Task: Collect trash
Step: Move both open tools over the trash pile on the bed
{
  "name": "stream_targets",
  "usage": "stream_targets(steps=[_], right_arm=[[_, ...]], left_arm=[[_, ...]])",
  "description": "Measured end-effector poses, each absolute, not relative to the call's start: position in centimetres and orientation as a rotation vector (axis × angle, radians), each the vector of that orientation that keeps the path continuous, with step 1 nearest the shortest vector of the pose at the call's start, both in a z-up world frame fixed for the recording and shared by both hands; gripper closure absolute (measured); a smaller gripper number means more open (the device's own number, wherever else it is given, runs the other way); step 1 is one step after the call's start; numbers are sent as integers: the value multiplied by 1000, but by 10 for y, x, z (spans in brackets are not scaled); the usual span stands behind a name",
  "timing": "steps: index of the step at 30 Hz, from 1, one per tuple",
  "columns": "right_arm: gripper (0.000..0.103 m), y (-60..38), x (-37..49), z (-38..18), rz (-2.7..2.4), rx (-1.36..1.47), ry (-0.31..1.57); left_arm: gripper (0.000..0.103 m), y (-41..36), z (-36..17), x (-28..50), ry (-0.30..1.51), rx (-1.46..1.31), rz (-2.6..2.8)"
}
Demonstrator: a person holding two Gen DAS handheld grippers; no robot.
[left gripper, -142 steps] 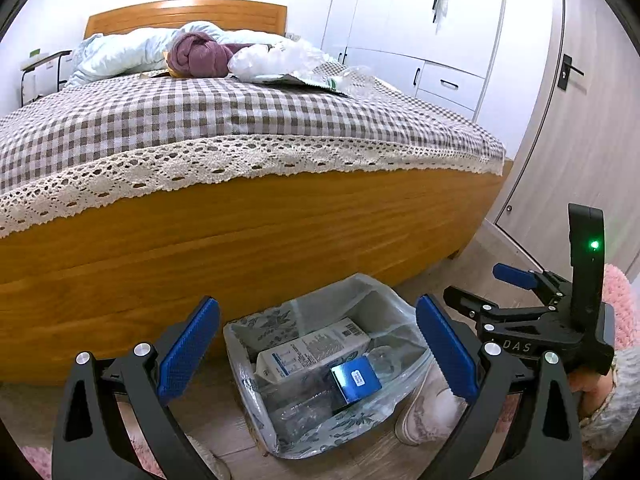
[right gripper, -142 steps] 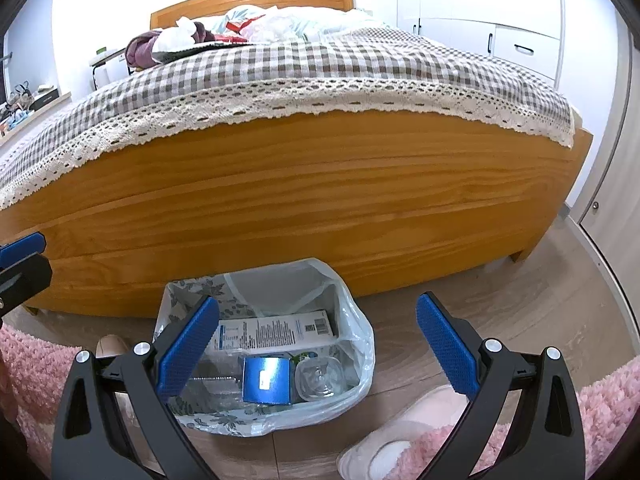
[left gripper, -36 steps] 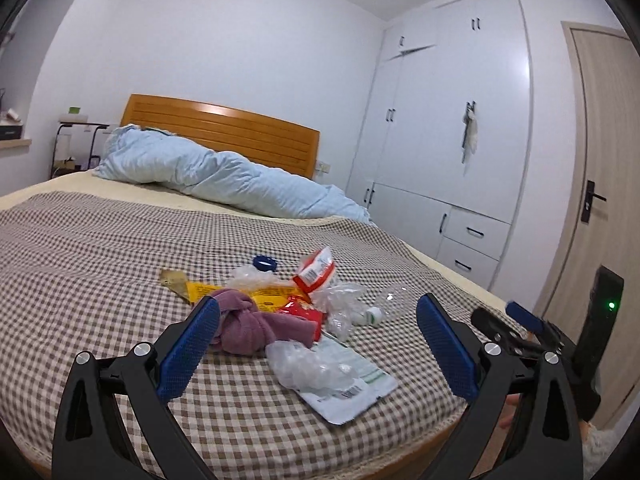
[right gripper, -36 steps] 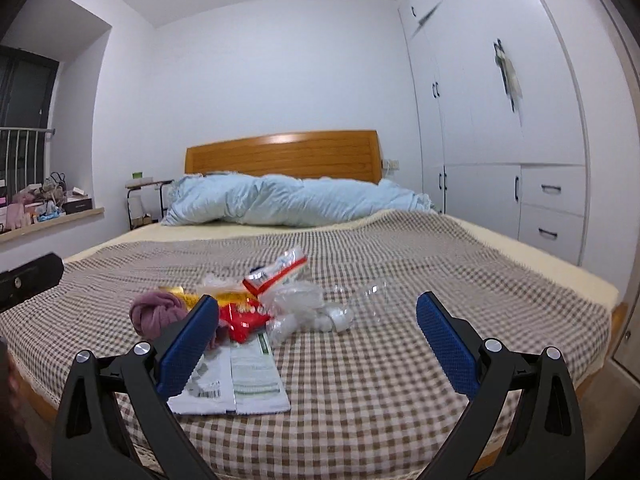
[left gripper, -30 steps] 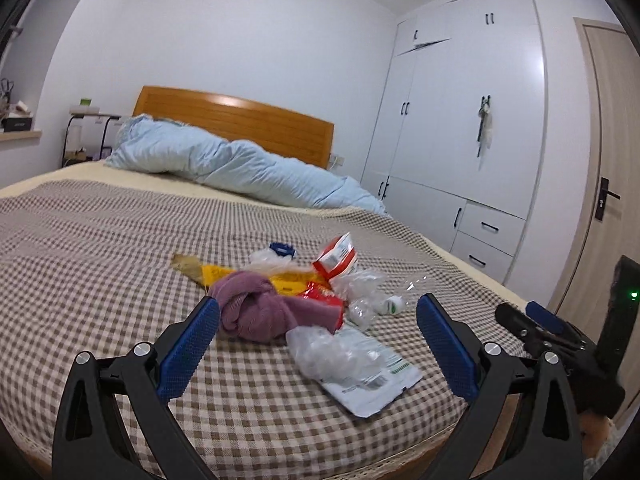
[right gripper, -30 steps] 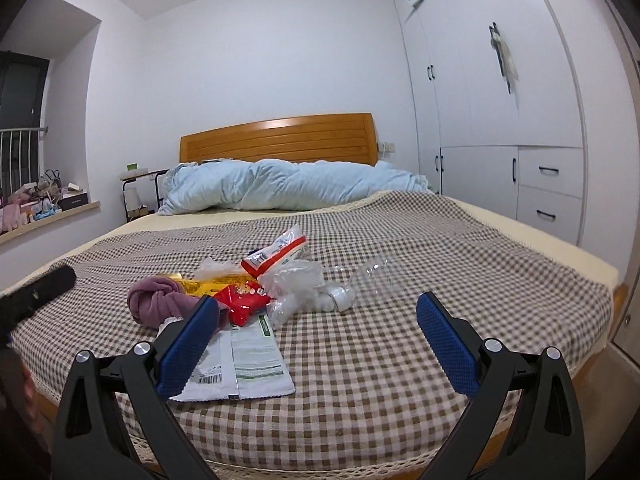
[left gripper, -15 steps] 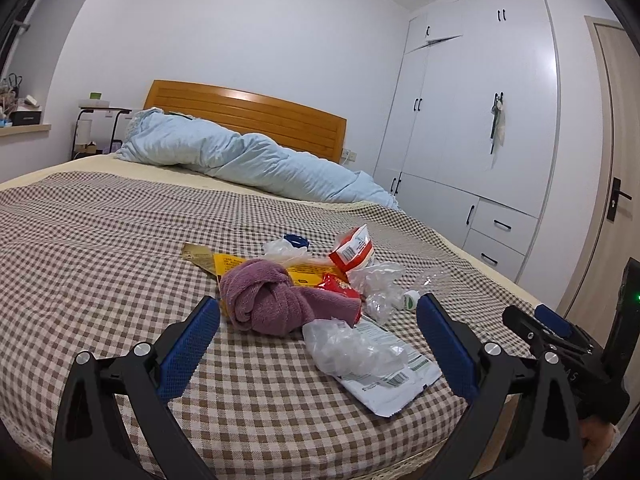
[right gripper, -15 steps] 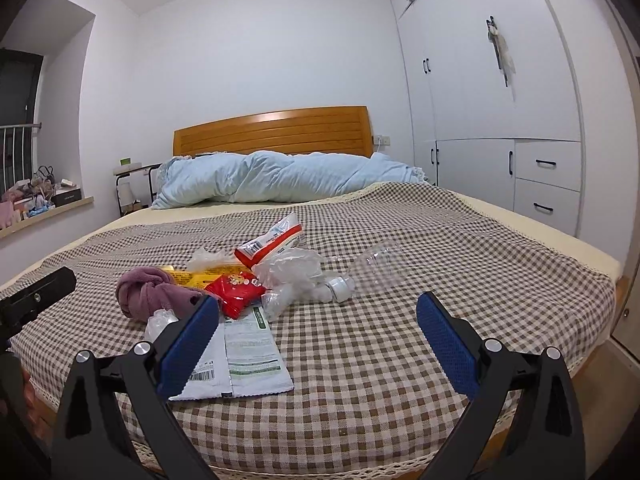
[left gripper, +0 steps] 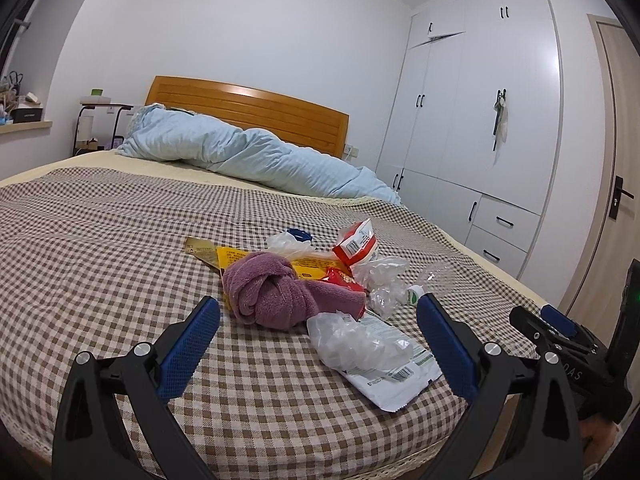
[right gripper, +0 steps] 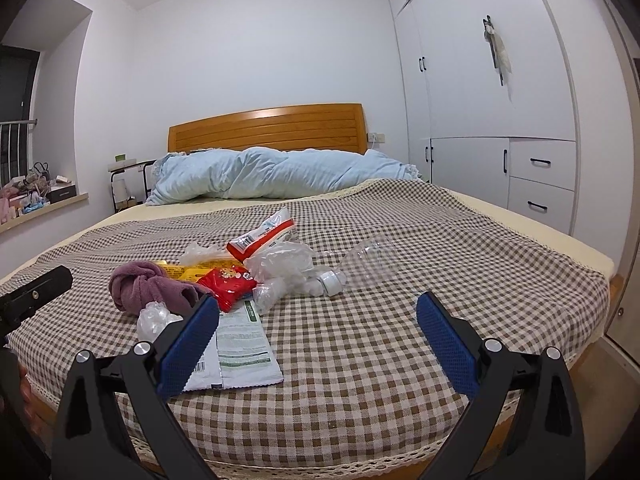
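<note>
Both grippers, left (left gripper: 318,330) and right (right gripper: 318,330), hang spread and empty; mid-frame, the towel (left gripper: 276,294) touches the wrappers (left gripper: 316,266), so a grab could snag it.

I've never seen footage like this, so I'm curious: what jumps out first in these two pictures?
A heap of litter in the middle of the checked bedspread: a purple towel, a red snack packet, crumpled clear plastic lying on a flat white-and-green wrapper, and a clear bottle on its side. In front, each view is framed by blue-padded fingers, the left gripper and right gripper, both open and holding nothing.
</note>
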State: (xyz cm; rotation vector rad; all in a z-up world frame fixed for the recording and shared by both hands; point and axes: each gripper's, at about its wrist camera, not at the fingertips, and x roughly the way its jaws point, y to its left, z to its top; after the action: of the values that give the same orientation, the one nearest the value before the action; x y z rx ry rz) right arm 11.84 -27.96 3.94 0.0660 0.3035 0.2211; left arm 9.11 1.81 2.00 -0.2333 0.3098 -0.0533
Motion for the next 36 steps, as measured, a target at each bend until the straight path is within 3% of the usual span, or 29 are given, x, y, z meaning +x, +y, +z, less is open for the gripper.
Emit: stream_targets(steps=[21,36], right_arm=[[8,-277,119,35,213,54,317],[8,-272,150,37,165,21,427]], left_arm=[[8,21,20,91,314,-237,-53],[8,17,16,99,336,-238,-60]])
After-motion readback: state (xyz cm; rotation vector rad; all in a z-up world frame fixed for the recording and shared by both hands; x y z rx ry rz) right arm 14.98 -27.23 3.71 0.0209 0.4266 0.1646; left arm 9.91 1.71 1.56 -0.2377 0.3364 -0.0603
